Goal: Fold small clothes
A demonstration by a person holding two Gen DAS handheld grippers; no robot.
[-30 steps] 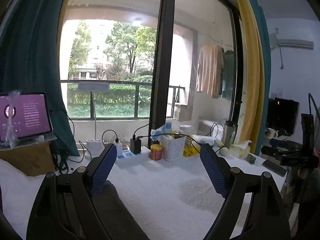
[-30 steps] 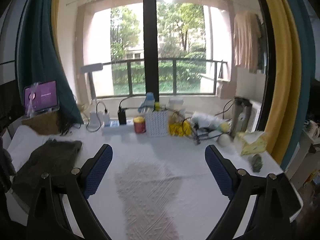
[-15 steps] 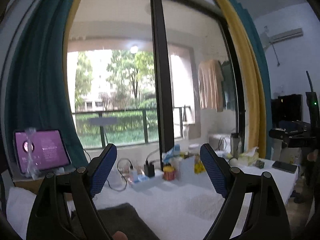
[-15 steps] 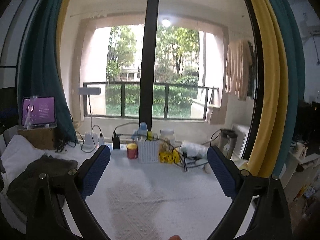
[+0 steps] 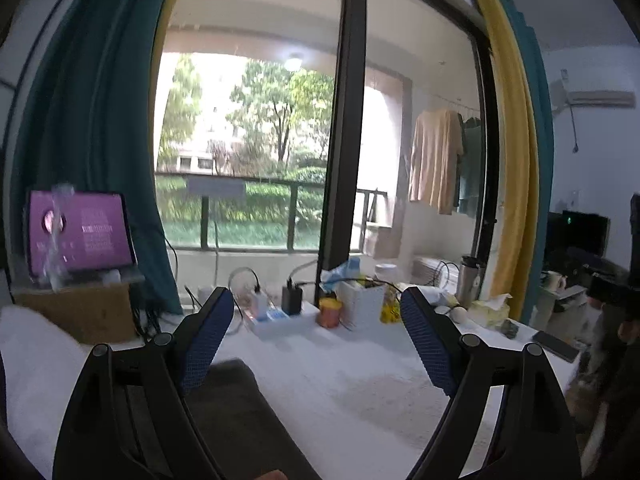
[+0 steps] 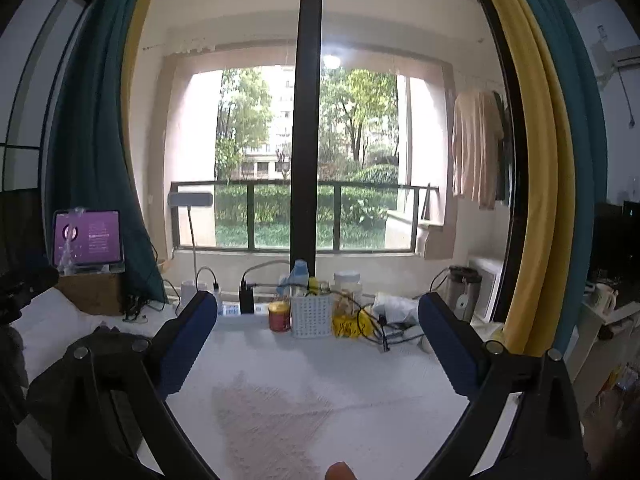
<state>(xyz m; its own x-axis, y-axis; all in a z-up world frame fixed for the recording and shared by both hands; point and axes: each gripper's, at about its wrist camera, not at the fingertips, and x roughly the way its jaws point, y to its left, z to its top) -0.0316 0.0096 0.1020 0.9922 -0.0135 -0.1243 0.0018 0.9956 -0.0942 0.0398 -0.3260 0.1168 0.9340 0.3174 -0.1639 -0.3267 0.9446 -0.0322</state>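
Dark grey-brown crumpled cloth garment [image 5: 236, 408] lies at left on white textured table cover [image 5: 360, 364], under left gripper [image 5: 316, 344], nearer than 1 s ago. Left fingers spread, empty. Right gripper [image 6: 318, 340] has just been opening, 2 blue pads wide, nothing between. Judgement: pickup next, no fold begun.

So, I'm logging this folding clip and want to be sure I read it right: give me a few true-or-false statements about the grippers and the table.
1. The right gripper holds the dark garment. False: its jaws are open and empty; they have just been opening.
2. The left gripper is open. True.
3. A white basket stands beside a red jar. True.
4. The tablet screen is dark. False: it glows purple.
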